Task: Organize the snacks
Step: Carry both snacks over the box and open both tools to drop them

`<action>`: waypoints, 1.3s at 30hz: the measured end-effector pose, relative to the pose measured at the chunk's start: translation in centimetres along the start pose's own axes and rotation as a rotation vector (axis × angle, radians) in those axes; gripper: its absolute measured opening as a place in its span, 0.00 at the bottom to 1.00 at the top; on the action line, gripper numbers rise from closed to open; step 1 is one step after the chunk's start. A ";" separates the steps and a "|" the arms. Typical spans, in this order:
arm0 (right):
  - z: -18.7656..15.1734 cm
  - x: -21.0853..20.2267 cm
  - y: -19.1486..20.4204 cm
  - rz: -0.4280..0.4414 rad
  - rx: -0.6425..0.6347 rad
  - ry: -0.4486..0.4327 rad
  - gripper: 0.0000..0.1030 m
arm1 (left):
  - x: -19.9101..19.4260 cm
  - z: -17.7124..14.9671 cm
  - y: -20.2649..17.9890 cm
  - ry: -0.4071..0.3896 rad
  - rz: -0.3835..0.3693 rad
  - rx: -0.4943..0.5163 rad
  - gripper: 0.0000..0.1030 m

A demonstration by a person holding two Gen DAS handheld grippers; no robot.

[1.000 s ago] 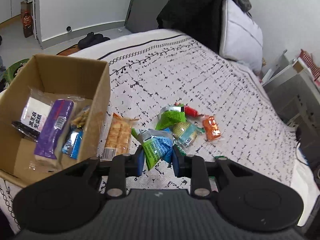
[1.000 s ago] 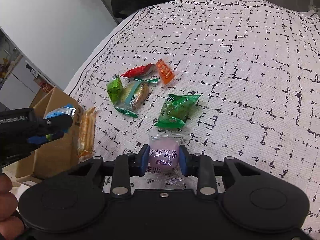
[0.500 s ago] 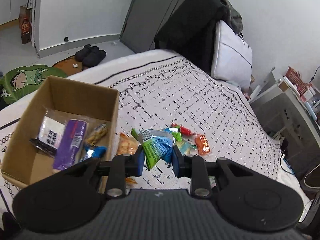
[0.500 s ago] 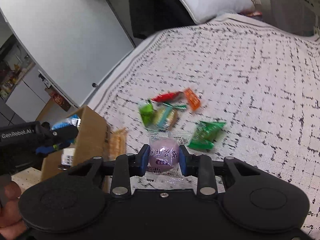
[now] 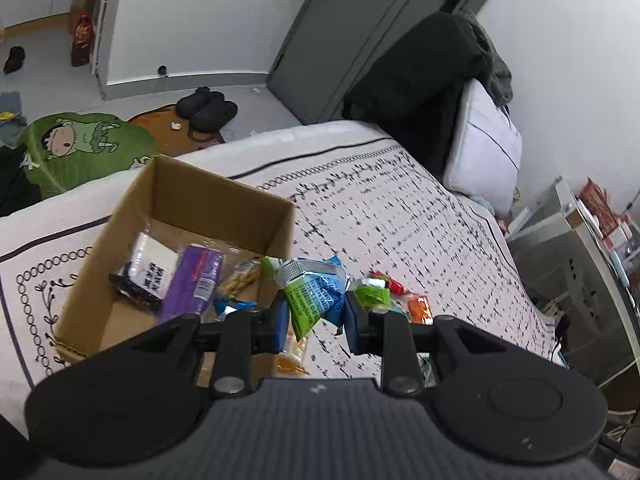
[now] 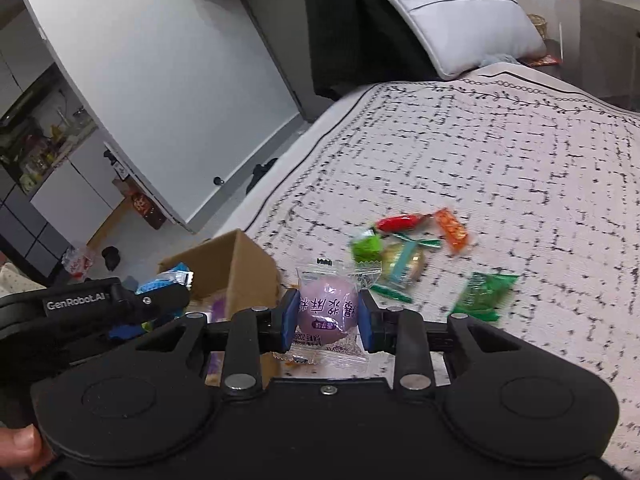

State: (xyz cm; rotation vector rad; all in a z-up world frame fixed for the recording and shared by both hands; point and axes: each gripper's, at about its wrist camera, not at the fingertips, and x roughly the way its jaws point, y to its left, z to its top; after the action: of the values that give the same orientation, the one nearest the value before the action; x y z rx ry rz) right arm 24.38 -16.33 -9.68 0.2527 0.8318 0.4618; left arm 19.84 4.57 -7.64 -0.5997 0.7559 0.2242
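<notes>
My left gripper [image 5: 315, 316] is shut on a green and blue snack bag [image 5: 314, 294], held in the air just right of the open cardboard box [image 5: 224, 190]. The box holds a purple packet [image 5: 192, 282], a white packet and smaller snacks. My right gripper [image 6: 327, 314] is shut on a clear wrapper with a round purple cake [image 6: 327, 310], lifted above the bed. Loose snacks stay on the bedspread: a red one [image 6: 400, 222], an orange one [image 6: 452, 230], a green bag [image 6: 486, 294]. The left gripper [image 6: 160, 300] shows at the left of the right wrist view, beside the box [image 6: 240, 264].
The bed carries a white spread with black dashes [image 6: 500, 152]. A pillow [image 6: 460, 12] and dark clothes lie at its head. An orange cracker pack [image 5: 294, 354] lies by the box wall. Slippers [image 5: 206, 108] and a green mat sit on the floor.
Both grippers have risen with their snacks still clamped. The left one has drawn back and toward the box; the bed and loose snacks now look farther away in both views.
</notes>
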 end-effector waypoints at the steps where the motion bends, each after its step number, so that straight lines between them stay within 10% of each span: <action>1: 0.0 0.1 0.4 0.002 0.001 0.000 0.29 | -0.1 0.1 0.2 -0.003 0.001 -0.006 0.26; 39: -1.1 6.9 9.5 0.104 -0.038 0.097 0.33 | 1.0 3.6 10.7 0.071 0.085 -0.366 0.35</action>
State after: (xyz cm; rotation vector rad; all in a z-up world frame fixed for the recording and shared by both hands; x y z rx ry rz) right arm 24.82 -4.66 -11.16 0.2407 0.9067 0.5909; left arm 18.33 15.31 -10.84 -0.9270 0.8157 0.4267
